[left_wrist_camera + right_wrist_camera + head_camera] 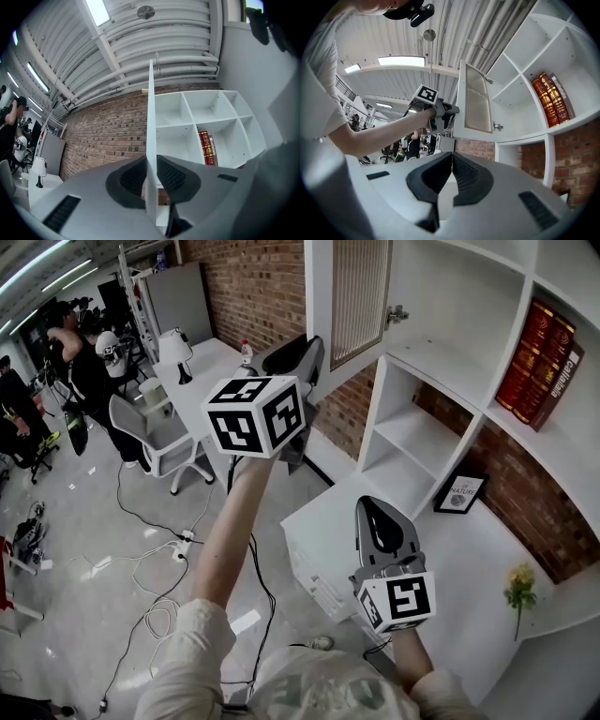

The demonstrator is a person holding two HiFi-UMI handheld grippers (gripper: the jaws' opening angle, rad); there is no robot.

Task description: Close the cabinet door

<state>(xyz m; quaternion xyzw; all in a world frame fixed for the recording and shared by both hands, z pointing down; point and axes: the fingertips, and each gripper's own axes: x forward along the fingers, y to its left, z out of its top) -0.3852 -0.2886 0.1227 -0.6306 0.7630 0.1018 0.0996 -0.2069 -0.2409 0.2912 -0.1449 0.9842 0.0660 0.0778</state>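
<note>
Door (359, 296) is found open, swung out from the upper left bay of the white shelf (441, 362). Its free edge is pinched between the pads of the left gripper (151, 176), raised at arm's length. Right gripper (451, 161) is held lower, apart from the door, jaws pressed together on nothing. Red books (542, 357) are noted in the bay further right.

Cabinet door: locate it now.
Head view, top centre: the cabinet door stands open on the shelf unit, its edge clamped in the left gripper.
</note>
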